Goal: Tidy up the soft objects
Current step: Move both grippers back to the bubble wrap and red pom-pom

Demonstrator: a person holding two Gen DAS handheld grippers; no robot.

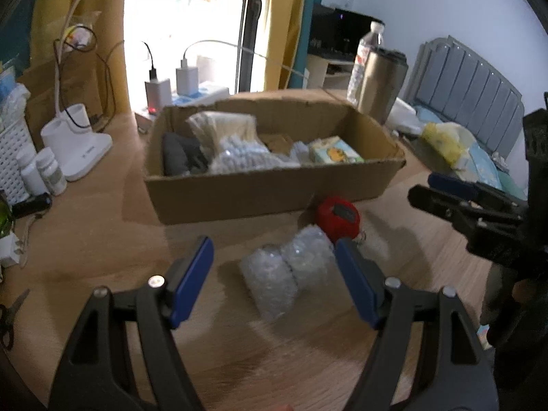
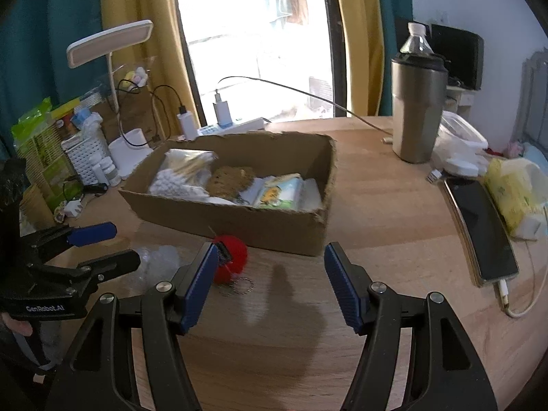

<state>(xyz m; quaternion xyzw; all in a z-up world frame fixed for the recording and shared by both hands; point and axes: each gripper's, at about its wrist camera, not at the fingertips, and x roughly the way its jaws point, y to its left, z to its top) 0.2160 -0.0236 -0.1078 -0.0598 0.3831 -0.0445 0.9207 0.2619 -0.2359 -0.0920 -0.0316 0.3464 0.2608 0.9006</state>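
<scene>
A folded wad of bubble wrap [image 1: 287,270] lies on the wooden table, between the blue pads of my left gripper [image 1: 274,250], which is open above it and not touching. Just behind it sits a red fuzzy pom-pom [image 1: 337,217] with a key ring, in front of the cardboard box [image 1: 239,198]. In the right wrist view the pom-pom [image 2: 231,255] lies beside the left pad of my right gripper [image 2: 272,257], whose open jaws hold nothing. The box [image 2: 239,221] holds several soft things, among them a tissue pack [image 2: 281,195]. The bubble wrap [image 2: 159,260] shows at the left.
A steel tumbler [image 2: 418,109] and a water bottle [image 2: 416,39] stand behind the box at the right. A phone [image 2: 483,229] on a cable and a yellow wipes pack [image 2: 513,195] lie at the right edge. A lamp base [image 1: 80,147], chargers [image 1: 157,90] and small bottles [image 1: 51,171] crowd the left.
</scene>
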